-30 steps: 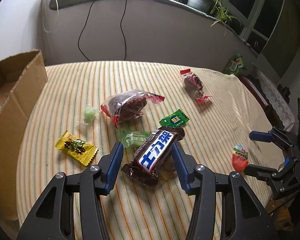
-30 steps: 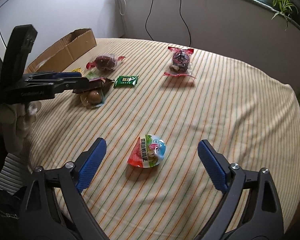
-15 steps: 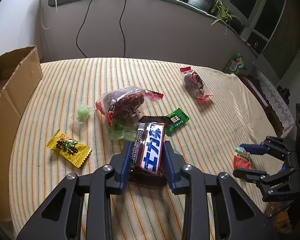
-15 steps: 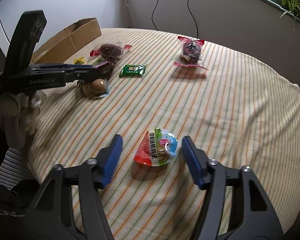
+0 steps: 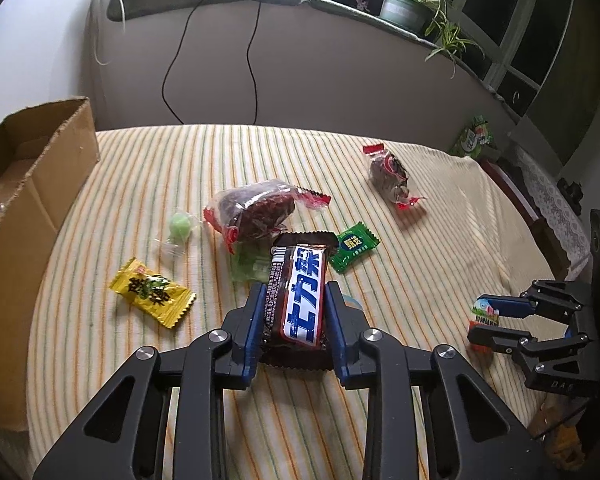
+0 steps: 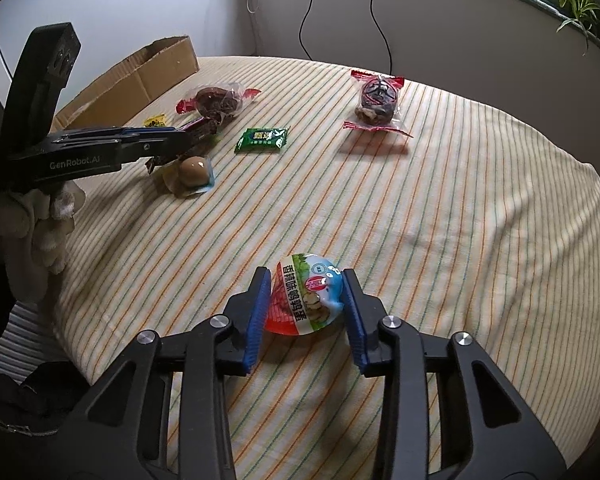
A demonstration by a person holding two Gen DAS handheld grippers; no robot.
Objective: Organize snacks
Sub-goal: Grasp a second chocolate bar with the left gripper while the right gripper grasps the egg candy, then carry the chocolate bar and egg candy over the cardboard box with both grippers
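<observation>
A brown chocolate bar (image 5: 300,272) with a blue and white label sits lengthwise between the pads of my left gripper (image 5: 295,292), which is shut on it. In the right wrist view the left gripper (image 6: 180,140) holds the bar (image 6: 200,128) just above a packed brown egg (image 6: 192,172). My right gripper (image 6: 305,280) has its jaws closing on a round egg snack pack (image 6: 306,304) with a red, green and blue lid, and both blue pads touch its sides. That pack rests on the striped cloth (image 6: 440,208).
An open cardboard box (image 5: 32,184) stands at the table's left edge. On the cloth lie a yellow candy (image 5: 152,292), a round green candy (image 5: 180,226), a pale green wrapper (image 5: 250,266), a green sachet (image 5: 354,246) and two dark snack bags (image 5: 256,208) (image 5: 390,174). A gloved hand (image 6: 40,216) holds the left gripper.
Both grippers have closed from wide open. The left one took hold of the chocolate bar, which turned in line with its fingers. The right one's pads came in against the egg pack.
</observation>
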